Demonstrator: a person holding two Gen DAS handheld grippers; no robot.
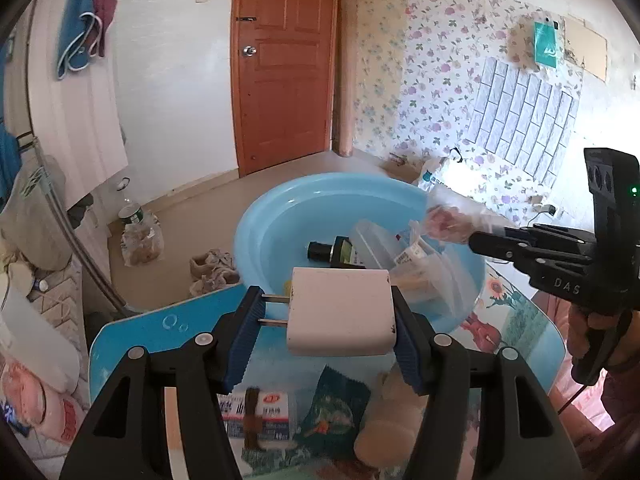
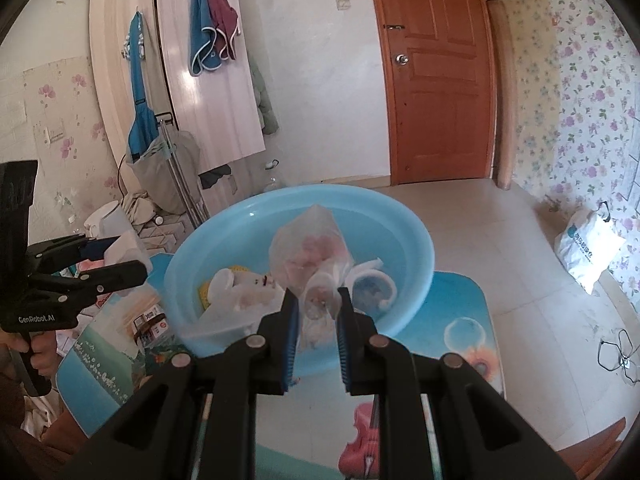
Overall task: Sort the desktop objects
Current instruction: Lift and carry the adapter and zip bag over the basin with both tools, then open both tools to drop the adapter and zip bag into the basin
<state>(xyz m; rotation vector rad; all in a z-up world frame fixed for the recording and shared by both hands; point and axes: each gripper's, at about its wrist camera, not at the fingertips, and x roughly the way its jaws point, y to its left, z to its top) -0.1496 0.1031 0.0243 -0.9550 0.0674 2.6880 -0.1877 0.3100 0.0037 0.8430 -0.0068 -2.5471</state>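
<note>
The left tool [image 1: 326, 316] is clamping a white rectangular plastic charger plug [image 1: 340, 312] between its blue ribbed pads, the two metal prongs pointing toward nine o'clock. It is hanging over the glass-topped counter [image 1: 132, 332] with its blue printed picture, just short of the round light-blue plastic basin [image 1: 272, 216] at twelve o'clock (already holding a dark bottle and clear packets). The right tool [image 2: 318, 304] is pinching a crumpled clear plastic bag with pink contents [image 2: 308, 252], holding it above the basin's interior.
</note>
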